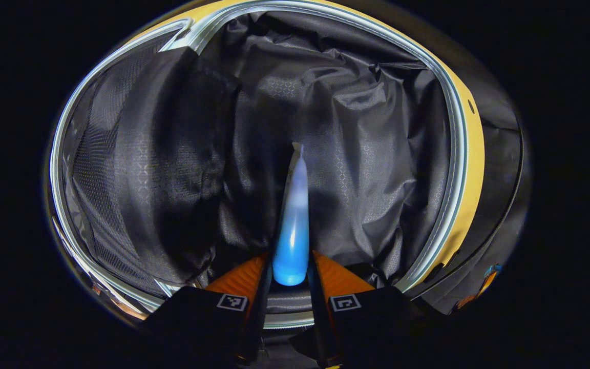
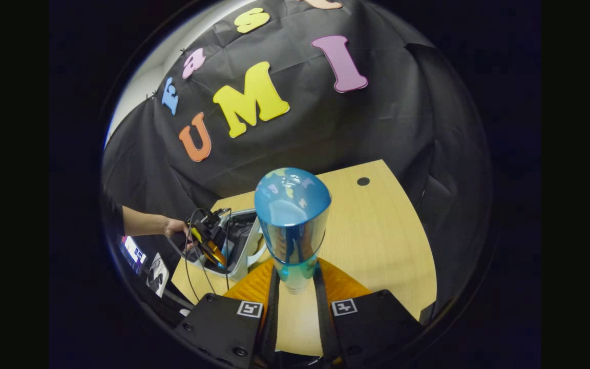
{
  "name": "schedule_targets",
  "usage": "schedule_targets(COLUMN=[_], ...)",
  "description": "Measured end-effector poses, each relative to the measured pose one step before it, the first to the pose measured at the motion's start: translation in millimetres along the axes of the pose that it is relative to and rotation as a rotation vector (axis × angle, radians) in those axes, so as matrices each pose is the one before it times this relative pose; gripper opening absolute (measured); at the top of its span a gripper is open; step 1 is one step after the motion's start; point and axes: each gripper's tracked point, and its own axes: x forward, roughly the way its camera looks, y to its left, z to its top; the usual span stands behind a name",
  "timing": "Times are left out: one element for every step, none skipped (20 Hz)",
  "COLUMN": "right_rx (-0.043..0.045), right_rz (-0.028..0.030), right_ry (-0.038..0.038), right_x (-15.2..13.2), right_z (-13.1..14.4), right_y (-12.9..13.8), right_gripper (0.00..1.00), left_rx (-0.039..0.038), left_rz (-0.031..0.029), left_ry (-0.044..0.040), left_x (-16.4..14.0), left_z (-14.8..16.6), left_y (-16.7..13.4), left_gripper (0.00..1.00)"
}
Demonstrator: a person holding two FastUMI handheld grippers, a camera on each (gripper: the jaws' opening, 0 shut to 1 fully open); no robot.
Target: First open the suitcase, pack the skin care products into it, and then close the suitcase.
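The left gripper (image 1: 291, 277) held a blue tube (image 1: 293, 225) between its fingers, pinching it near the fat rounded end, with the flat crimped tail pointing down into the open suitcase (image 1: 471, 169). The tube hung just above the dark lining (image 1: 377, 154), and I could not tell whether its tip touched the fabric. A mesh pocket (image 1: 95, 154) lay along one side of the case.

The right gripper (image 2: 295, 287) hovered over the wooden desk (image 2: 377, 230) with its fingers closed on the lower part of a blue bottle (image 2: 292, 220). The bottle stood upright, its wide glossy top toward the camera. Farther off in the right gripper view, a hand (image 2: 174, 226) held the other gripper inside the case at the desk's edge.

The tube looked soft and light. It would likely give under pressure, so a gentle grip near the thicker end seemed wise, as a hard squeeze could force product out. The bottle looked stiff, smooth and shiny, probably slippery and a little top-heavy given its flared top. Holding it lower on the narrow body, as here, seemed steady enough, though a tilt could let it slide.

No brand or label could be read on either product. The bottle's top showed only reflections.
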Motion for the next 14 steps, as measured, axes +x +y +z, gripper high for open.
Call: schedule_targets(right_rx=[-0.00829,-0.01227,-0.01669,-0.02206,-0.0183,-0.0139,-0.01078,-0.0088,-0.0107,-0.02227,-0.03491,-0.04231,-0.03811,-0.01971], right_rz=[0.00589,0.01305,0.0149,0.01644,0.02402,0.02806,0.03069,0.03547,0.03819,0.03136,0.0128,0.01543,0.01422,0.01864], right_ry=[0.0059,0.007,0.01084,0.01685,0.01928,0.02624,0.03254,0.03682,0.03904,0.03218,0.02932,0.03475,0.03177,0.03499], right_x=[1.94,1.91,2.39,3.33,5.62,10.19,11.48,13.27,17.58,18.54,20.95,19.7,21.49,21.43], right_z=[-0.86,-0.47,-0.85,-2.18,-0.62,-1.08,0.35,2.22,3.24,6.63,7.25,6.5,6.23,6.14], right_y=[4.37,6.65,7.18,8.9,11.63,13.89,15.28,16.13,17.87,17.31,13.66,14.27,13.21,11.15], right_gripper=[0.32,0.32,0.32,0.32,0.32,0.32,0.32,0.32,0.32,0.32,0.32,0.32,0.32,0.32], left_rx=[-0.00963,-0.00676,-0.00445,0.00175,0.00712,0.01128,0.02309,0.01621,-0.00191,-0.01843,-0.02366,-0.02475,-0.00403,0.01207], left_rz=[-0.00745,-0.01199,-0.00702,-0.01277,-0.00874,-0.01756,-0.017,0.00566,-0.00815,-0.03341,-0.04383,-0.03453,-0.01333,0.01174], left_ry=[-0.00553,-0.01246,-0.0108,-0.02089,-0.03254,-0.03898,-0.03953,-0.05427,-0.07064,-0.07244,-0.07596,-0.07479,-0.0858,-0.0964], left_x=[1.22,-1.0,-0.8,-3.69,-6.3,-6.93,-7.89,-10.35,-11.33,-14.51,-14.12,-15.57,-15.02,-18.09], left_z=[-1.57,-0.11,-1.3,0.64,1.37,1.3,-2.01,0.34,0.82,-0.78,-2.6,-2.95,-2.35,-0.6], left_y=[0.94,-0.82,0.7,-2.57,-2.12,-4.89,-3.69,1.14,-2.33,-7.16,-8.41,-7.52,-3.36,0.29], left_gripper=[0.47,0.57,0.6,0.58,0.7,0.84,0.82,0.93,0.96,0.97,0.97,0.97,0.97,0.97])
